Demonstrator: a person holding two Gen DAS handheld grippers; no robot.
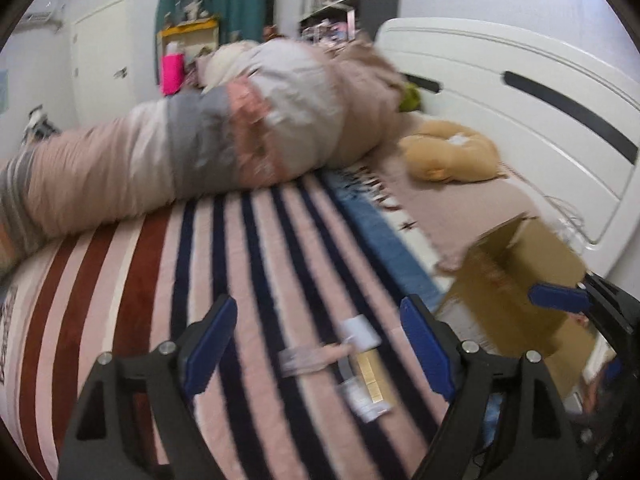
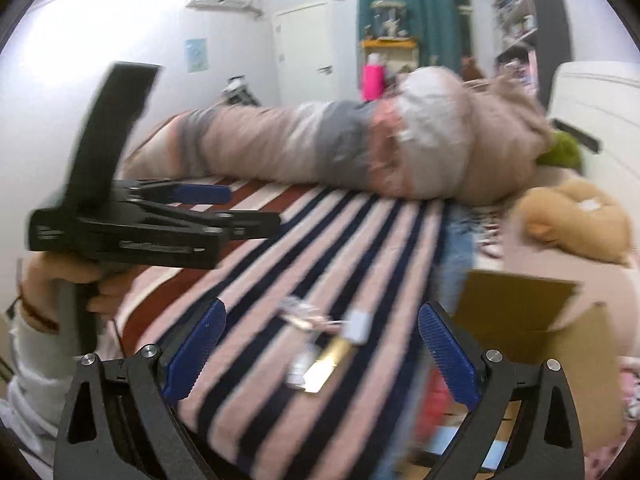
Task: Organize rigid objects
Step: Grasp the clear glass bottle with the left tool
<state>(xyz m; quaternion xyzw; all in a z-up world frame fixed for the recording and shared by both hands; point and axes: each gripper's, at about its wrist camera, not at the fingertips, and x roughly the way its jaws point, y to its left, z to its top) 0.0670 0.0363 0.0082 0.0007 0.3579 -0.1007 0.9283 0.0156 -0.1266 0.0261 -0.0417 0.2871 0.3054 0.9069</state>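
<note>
Small objects lie on the striped bedspread (image 1: 248, 264): a white charger block (image 1: 360, 332), a clear crinkled packet (image 1: 304, 360) and a gold and white box (image 1: 368, 380). My left gripper (image 1: 320, 344) is open and empty, jaws wide, just above them. In the right wrist view the same charger block (image 2: 358, 326), packet (image 2: 300, 314) and gold box (image 2: 324, 364) lie between the fingers of my right gripper (image 2: 320, 352), which is open and empty. The left gripper (image 2: 200, 196) shows at the left there. An open cardboard box (image 1: 516, 280) stands to the right, also in the right wrist view (image 2: 532, 320).
A rolled duvet (image 1: 200, 148) lies across the far side of the bed. A tan plush toy (image 1: 452, 156) rests by the white headboard (image 1: 520, 112). A pink bottle (image 1: 173, 74) stands on a far table. The views are motion-blurred.
</note>
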